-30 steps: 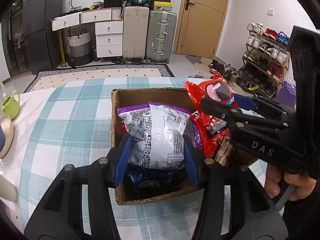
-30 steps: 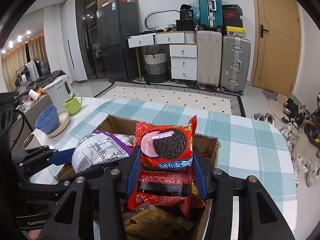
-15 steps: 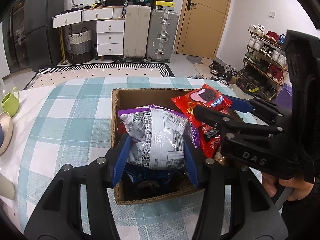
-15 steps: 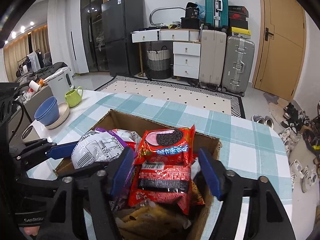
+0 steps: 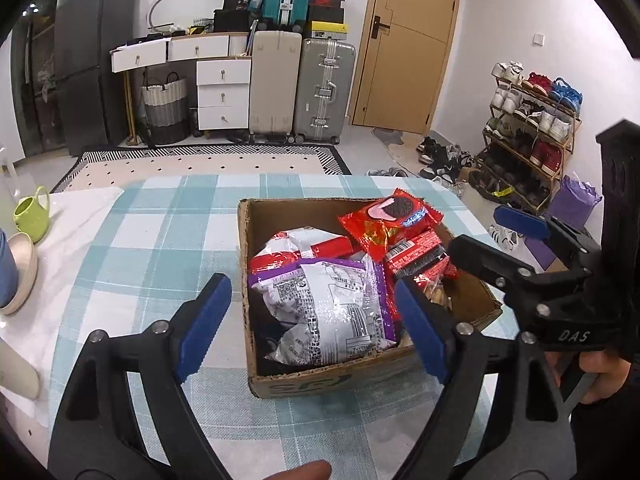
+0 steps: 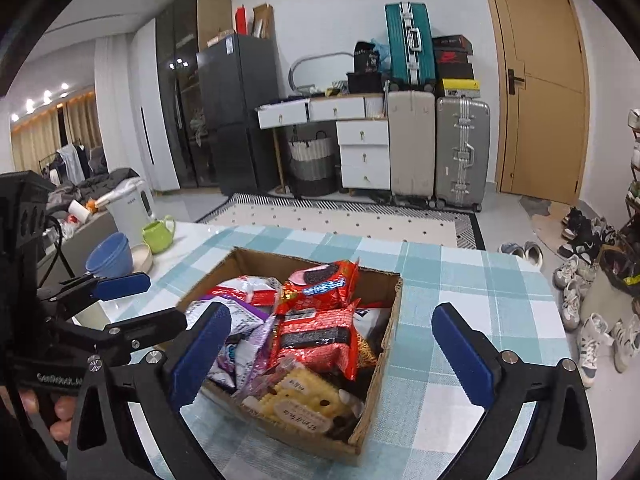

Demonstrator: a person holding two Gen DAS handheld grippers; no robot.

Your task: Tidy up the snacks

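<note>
Both grippers hang over the snack box, jaws apart.
The box [image 5: 340, 380] sits on the checked tabletop [image 5: 160, 240]; a silver bag [image 5: 332, 312] and an Oreo pack [image 6: 320, 284] lie inside, free of the left gripper [image 5: 312, 328] and right gripper [image 6: 340, 344].

Left tool [image 5: 310, 320] spread wide with nothing between its blue pads, right tool [image 6: 332, 344] likewise wide apart and empty, a hand [image 5: 600, 376] gripping the right tool's handle, both tools level, side by side
</note>
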